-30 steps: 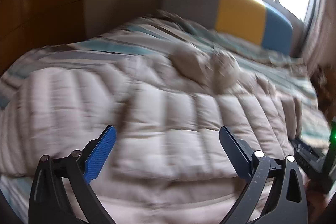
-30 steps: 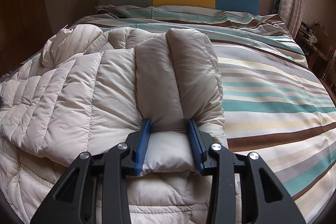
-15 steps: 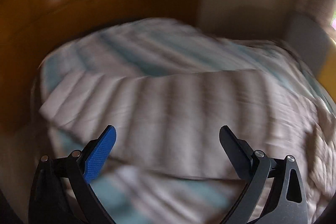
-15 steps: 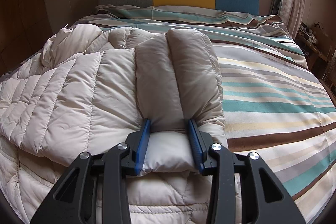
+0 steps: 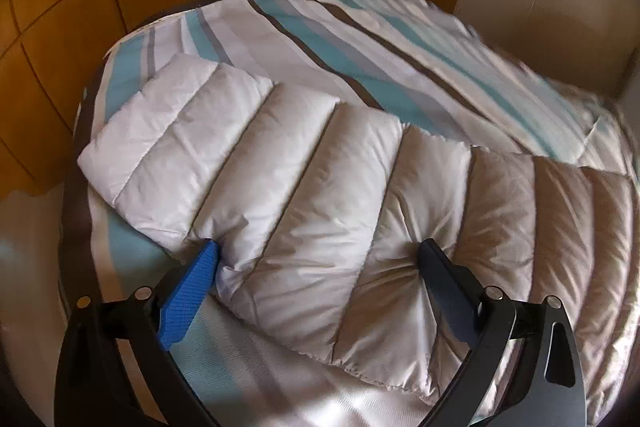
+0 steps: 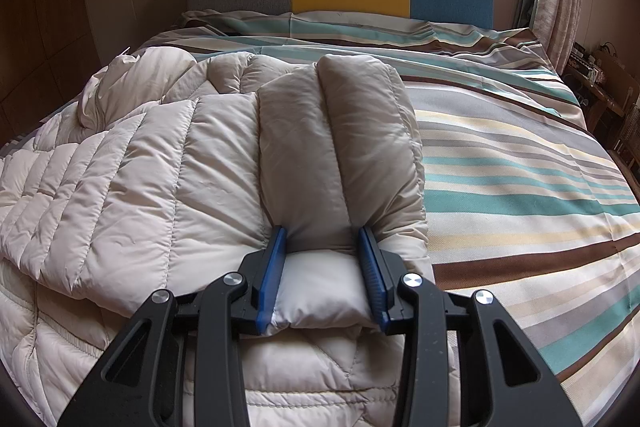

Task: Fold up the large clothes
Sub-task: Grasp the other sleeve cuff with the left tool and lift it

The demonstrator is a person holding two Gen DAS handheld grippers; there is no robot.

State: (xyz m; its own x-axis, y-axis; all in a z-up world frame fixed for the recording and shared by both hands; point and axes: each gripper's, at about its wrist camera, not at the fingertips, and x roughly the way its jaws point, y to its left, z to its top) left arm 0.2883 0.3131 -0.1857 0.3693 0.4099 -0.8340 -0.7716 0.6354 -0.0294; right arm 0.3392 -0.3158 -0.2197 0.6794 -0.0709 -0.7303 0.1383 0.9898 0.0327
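Now left gripper (image 5: 318, 259) over puffer coat (image 5: 304, 187) sleeve, no longer mid-coat.

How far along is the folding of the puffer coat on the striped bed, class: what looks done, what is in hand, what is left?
Done: one quilted panel of the puffer coat already lies folded over the body. In hand: the right gripper is clamped on the coat's padded edge, and the left gripper sits wide open with its fingers pressed into the sleeve, which lies stretched across the striped bedding. Left: probably folding that sleeve in and doubling the bundle over.
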